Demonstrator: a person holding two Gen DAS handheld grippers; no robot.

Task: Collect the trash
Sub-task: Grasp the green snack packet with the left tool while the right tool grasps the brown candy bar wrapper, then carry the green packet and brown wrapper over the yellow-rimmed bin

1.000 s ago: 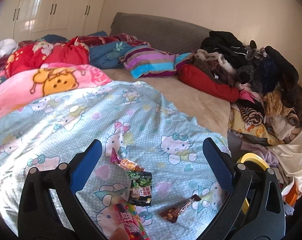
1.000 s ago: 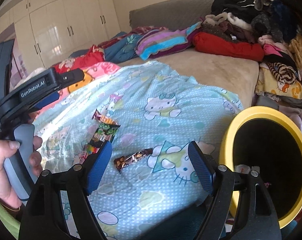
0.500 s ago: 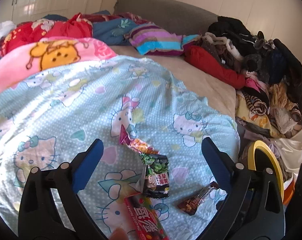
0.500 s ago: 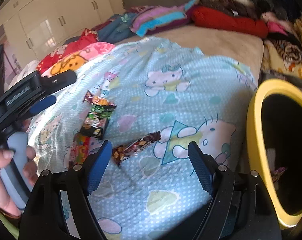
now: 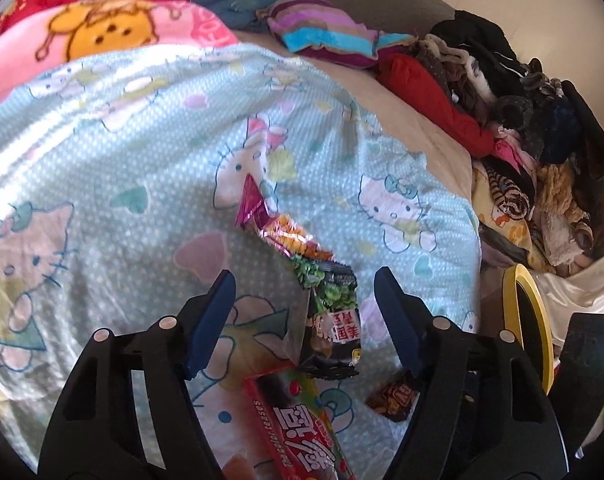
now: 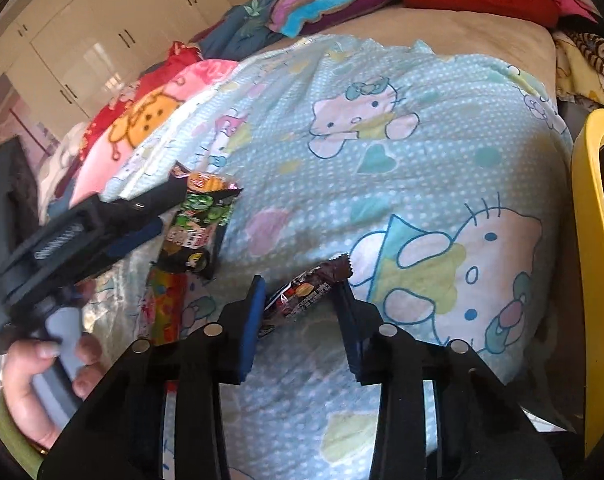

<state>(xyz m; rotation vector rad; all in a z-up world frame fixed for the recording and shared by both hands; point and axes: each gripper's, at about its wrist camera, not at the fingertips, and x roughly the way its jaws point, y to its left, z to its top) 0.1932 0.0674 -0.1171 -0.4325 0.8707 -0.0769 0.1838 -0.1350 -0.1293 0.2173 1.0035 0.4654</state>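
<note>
Several snack wrappers lie on a light-blue cartoon-cat blanket (image 5: 142,152). My left gripper (image 5: 306,308) is open, its jaws either side of a black-and-green wrapper (image 5: 334,320). Beyond it lies an orange-and-pink wrapper (image 5: 278,228); a red candy wrapper (image 5: 298,420) lies nearer. My right gripper (image 6: 300,300) is partly closed around a brown chocolate-bar wrapper (image 6: 310,288) on the blanket (image 6: 382,160), pads close to it. The same brown wrapper (image 5: 394,396) shows by the left gripper's right finger. A yellow-rimmed black bin (image 6: 598,260) stands at the bed's right edge.
A pile of clothes (image 5: 542,128) lies at the bed's far right. Pink and red blankets (image 5: 102,36) and a striped pillow (image 5: 326,28) lie toward the head. White wardrobes (image 6: 114,40) stand behind. The hand-held left gripper (image 6: 82,240) shows in the right wrist view.
Both grippers moved forward and down toward the wrappers. The right gripper's jaws narrowed around the brown chocolate-bar wrapper. The left gripper's jaws narrowed somewhat over the black-and-green wrapper.
</note>
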